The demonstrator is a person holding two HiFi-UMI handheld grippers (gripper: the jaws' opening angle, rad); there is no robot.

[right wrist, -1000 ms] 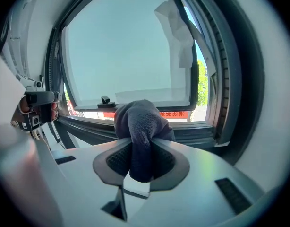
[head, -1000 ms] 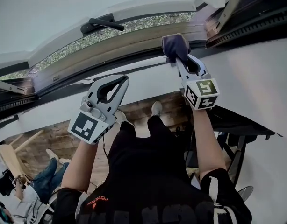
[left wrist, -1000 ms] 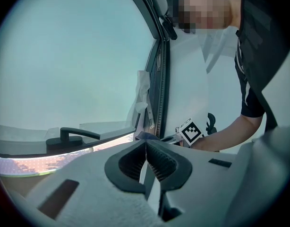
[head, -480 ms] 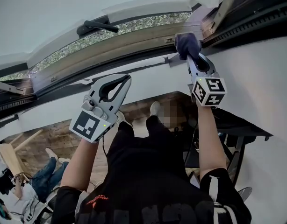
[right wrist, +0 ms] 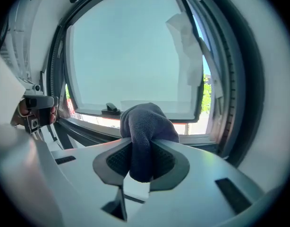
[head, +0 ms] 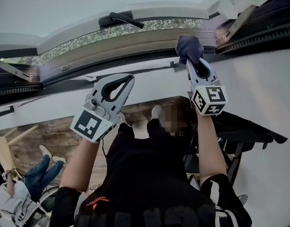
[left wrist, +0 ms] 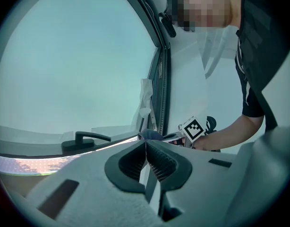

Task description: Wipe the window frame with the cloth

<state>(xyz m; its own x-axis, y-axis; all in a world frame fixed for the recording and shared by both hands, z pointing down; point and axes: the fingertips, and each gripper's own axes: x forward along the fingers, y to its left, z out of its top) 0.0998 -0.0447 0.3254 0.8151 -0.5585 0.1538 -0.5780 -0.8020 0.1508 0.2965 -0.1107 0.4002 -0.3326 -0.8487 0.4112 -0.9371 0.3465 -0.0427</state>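
Tightly pinched by the right gripper (head: 190, 60), the cloth (head: 189, 46) could snag at the right corner of the window frame (head: 126, 44) and slip; left gripper (left wrist: 146, 156) pressed together.

This is an indoor room, plainly finished; whether it is a home or an office cannot be told. A large window (right wrist: 131, 51) with a black handle (head: 121, 19) sits in a window frame (head: 135, 45) set into a white wall (head: 263, 74). Daylight comes through it, and trees (right wrist: 208, 86) show outside. Below is a floor (head: 55, 134) of worn wooden planks. A dark piece of furniture (head: 244, 126) stands at the right. A second person (head: 36, 174) in jeans sits on the floor at the lower left.
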